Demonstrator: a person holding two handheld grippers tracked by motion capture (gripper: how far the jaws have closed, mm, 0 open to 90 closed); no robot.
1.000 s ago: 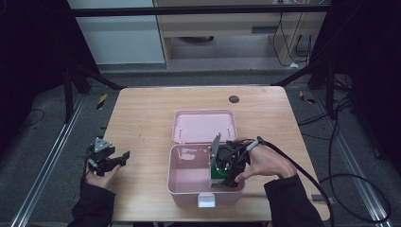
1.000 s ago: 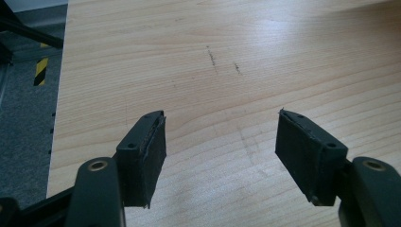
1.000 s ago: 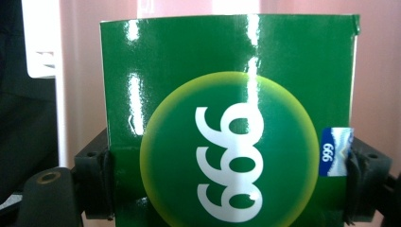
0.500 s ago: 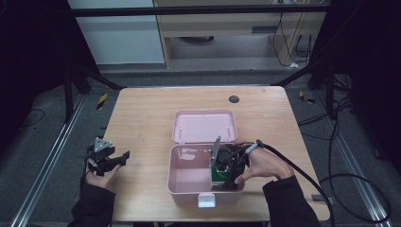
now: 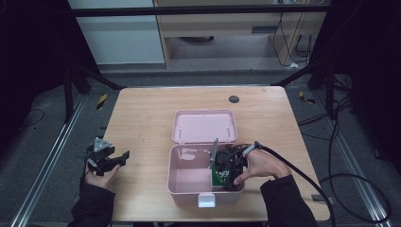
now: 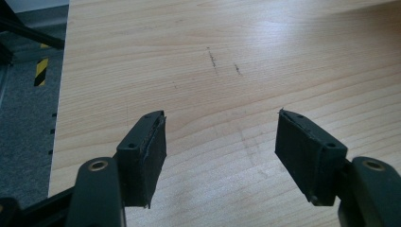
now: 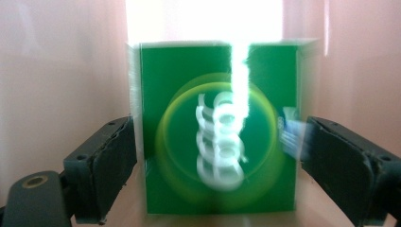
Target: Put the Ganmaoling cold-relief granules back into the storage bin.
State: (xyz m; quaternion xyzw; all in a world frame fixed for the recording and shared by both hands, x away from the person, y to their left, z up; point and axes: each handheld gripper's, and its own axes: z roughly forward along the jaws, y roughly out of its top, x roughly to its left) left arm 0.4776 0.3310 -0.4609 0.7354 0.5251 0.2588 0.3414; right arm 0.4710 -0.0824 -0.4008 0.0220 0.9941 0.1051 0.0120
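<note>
Matt pale wood-grain table (image 6: 246, 52), glossy pink plastic box (image 5: 189, 177), shiny green packet (image 7: 217, 127)

Green box inside pink bin
Right gripper (image 7: 217, 161) jaws flank the blurred green box (image 7: 215, 127), pink walls (image 7: 56, 71) at nine and three o'clock.

Green box (image 7: 217, 127) blurred, its white print unreadable; its lower part behind the right tongs (image 5: 230, 176) from above
</note>
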